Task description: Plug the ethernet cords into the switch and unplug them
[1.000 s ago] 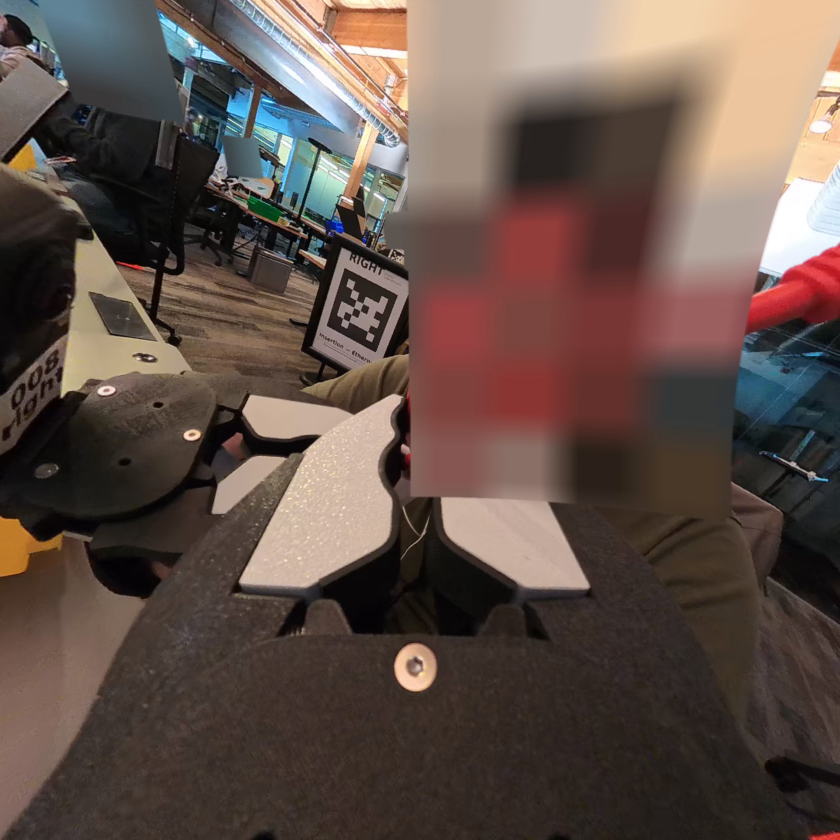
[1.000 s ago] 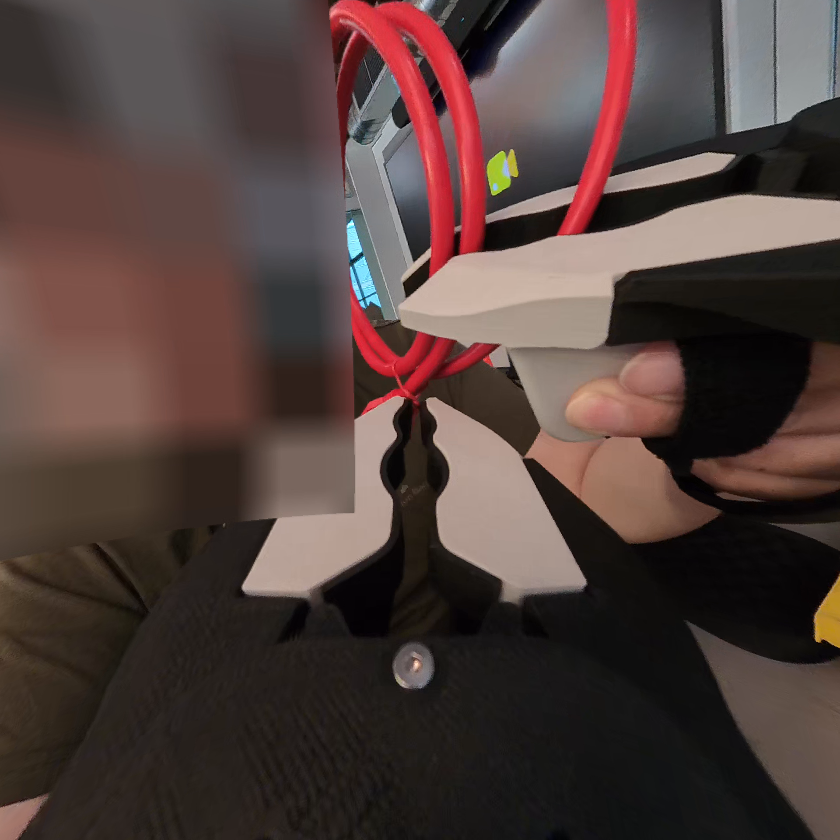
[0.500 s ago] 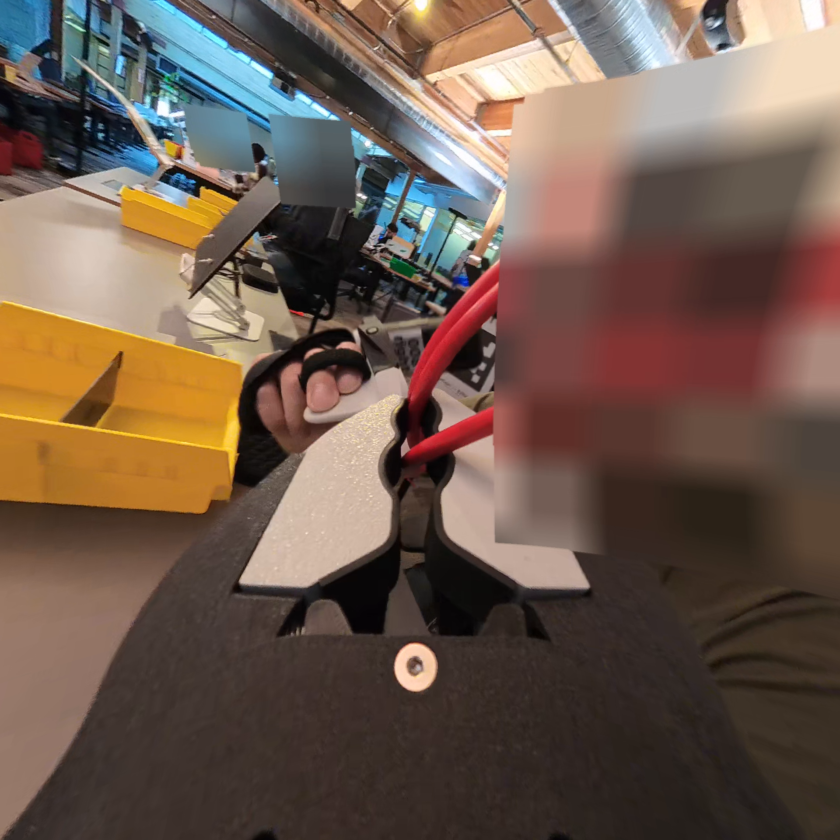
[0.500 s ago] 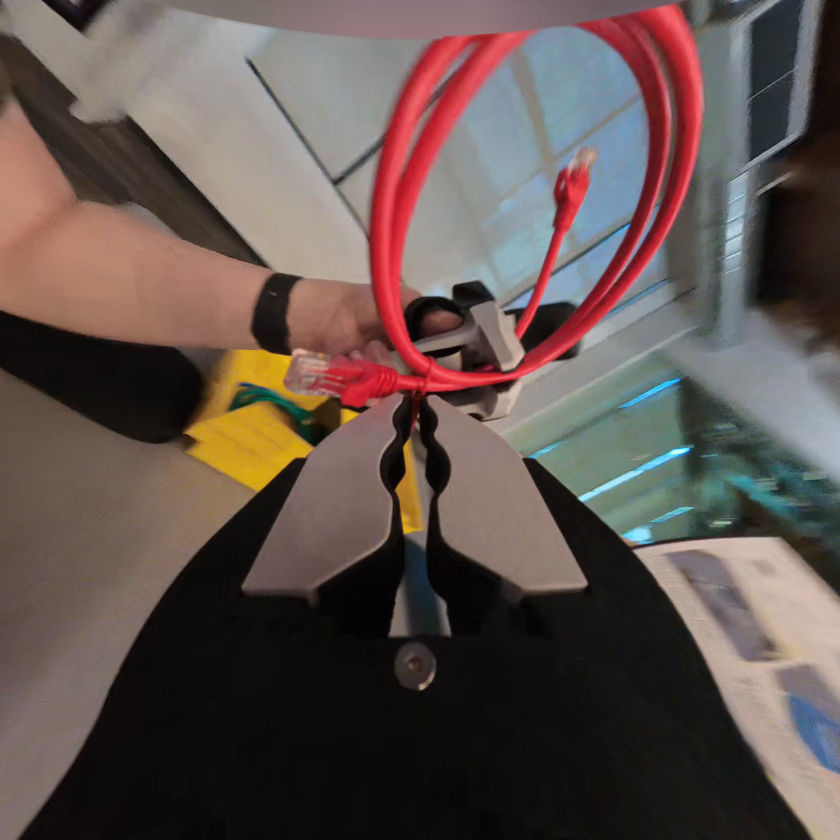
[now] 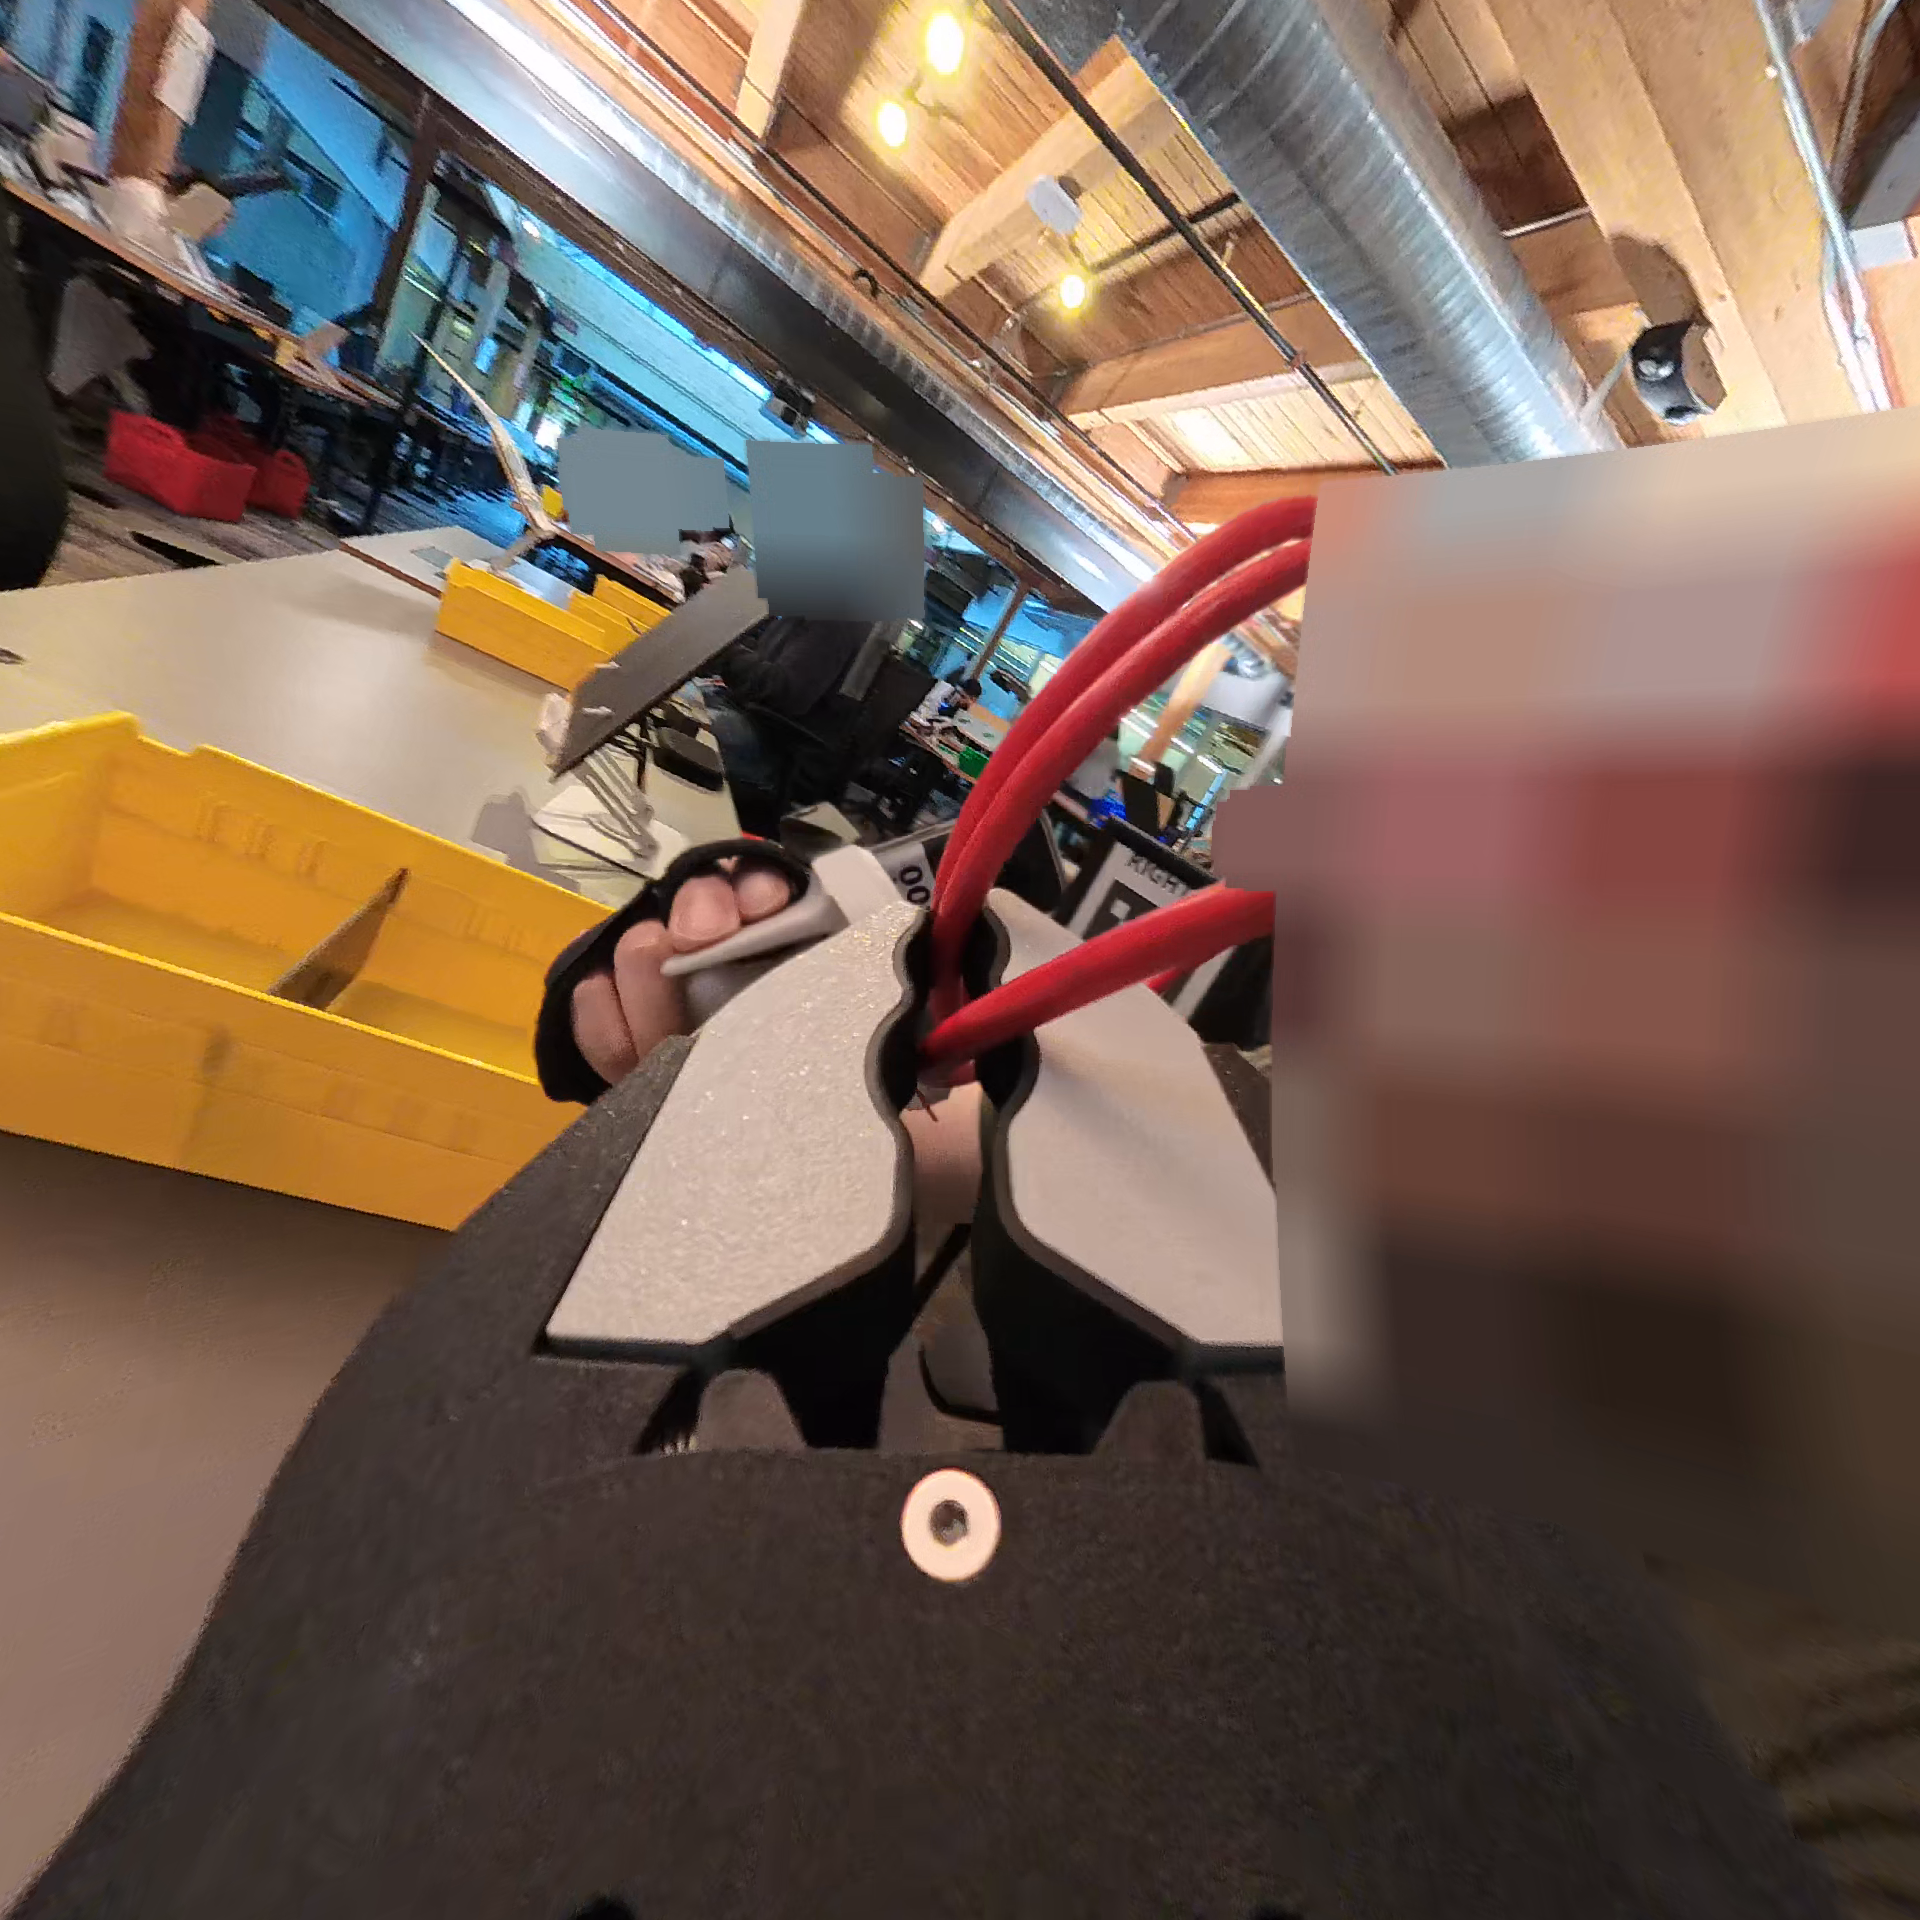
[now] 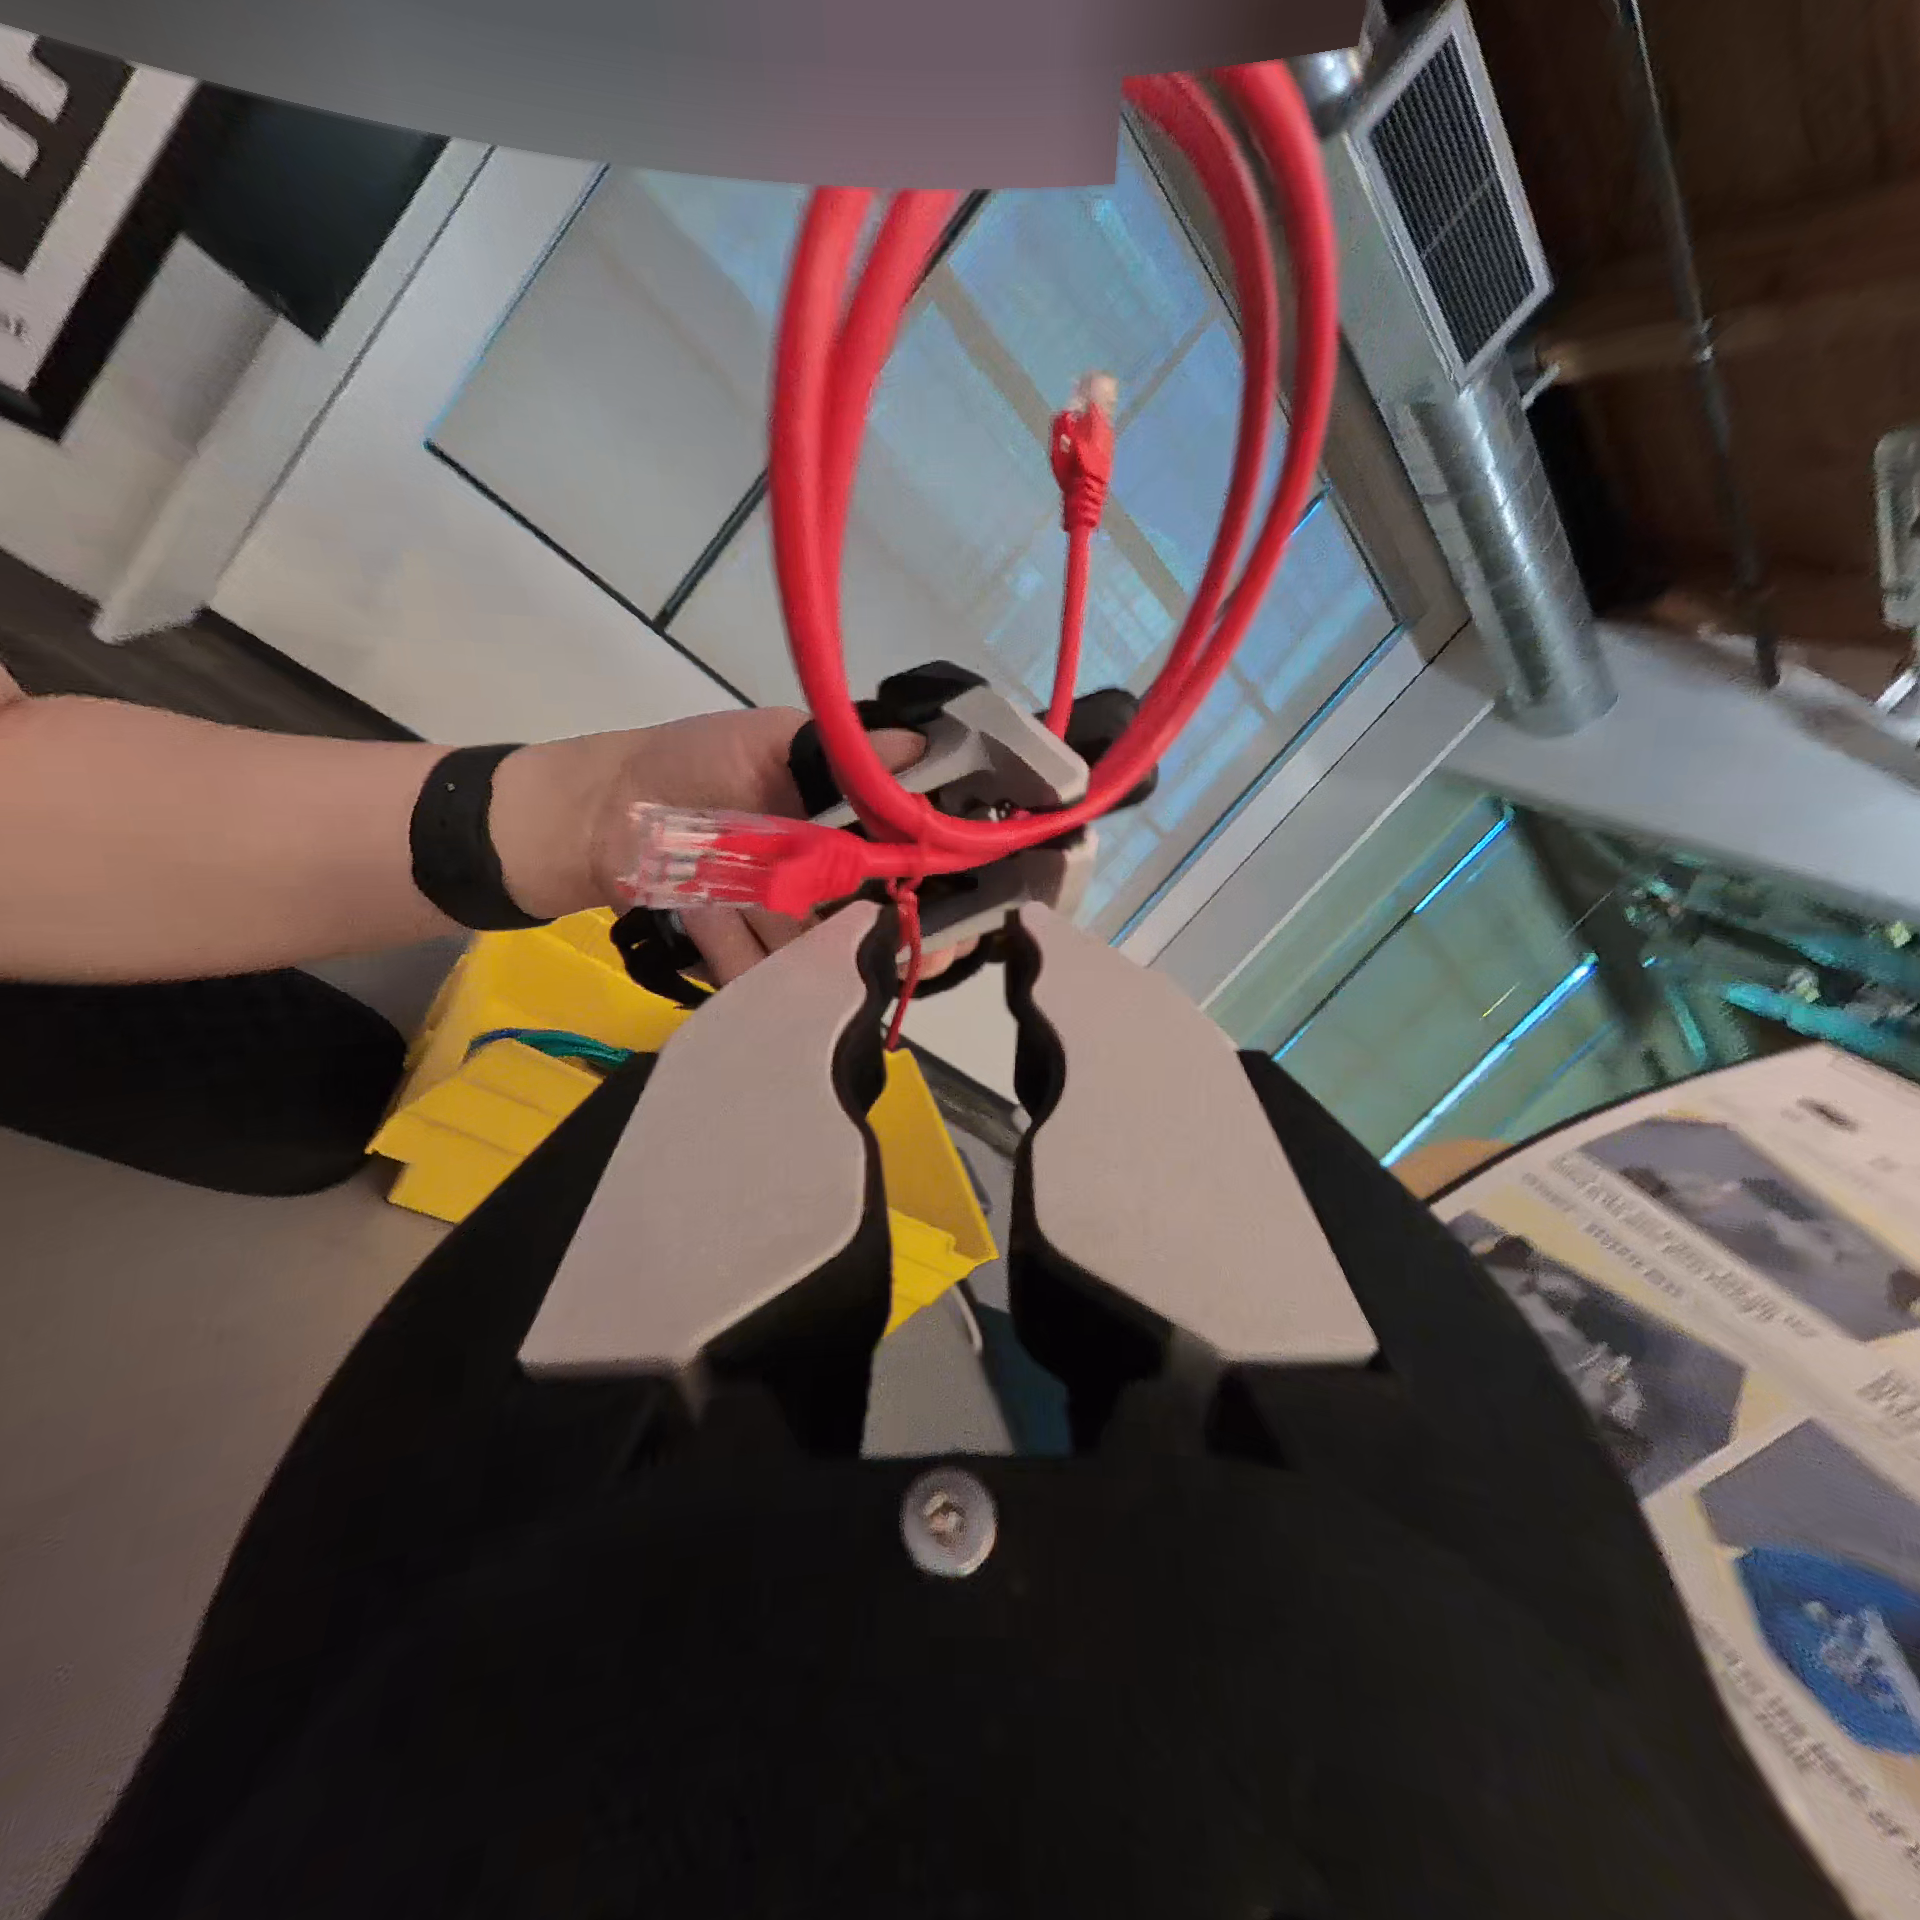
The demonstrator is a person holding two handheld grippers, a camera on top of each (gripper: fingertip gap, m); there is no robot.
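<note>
Jaws of the right gripper point(image 6: 940, 925) now stand apart. Half a second ago they were nearly together, pinching the thin red twist tie point(image 6: 906, 966). That tie now hangs loose in the gap between them, close to one finger.

Jaws of the left gripper point(image 5: 951, 935) are clamped on the red ethernet cord point(image 6: 821, 520), with several strands running between them. The cord is held up in the air as a coil, well above the table point(image 5: 312, 665). Its strands are bunched where the tie wraps them. One clear plug point(image 6: 696, 857) sticks out sideways beside the person's left hand point(image 6: 665, 800). The other plug point(image 6: 1081, 436) points upward inside the loop.

My guess is that the right gripper has let go of the tie to take a fresh hold. The coil looks bundled, so plugging in has not started. No switch is in view.

One yellow bin point(image 5: 208, 987) sits on the table with a grey divider point(image 5: 343, 951) across it. Nothing shows in the parts I can see. From the right wrist view, a yellow bin point(image 6: 499, 1039) holds green and blue cords point(image 6: 551, 1044). Whether it is the same bin, I cannot tell.
</note>
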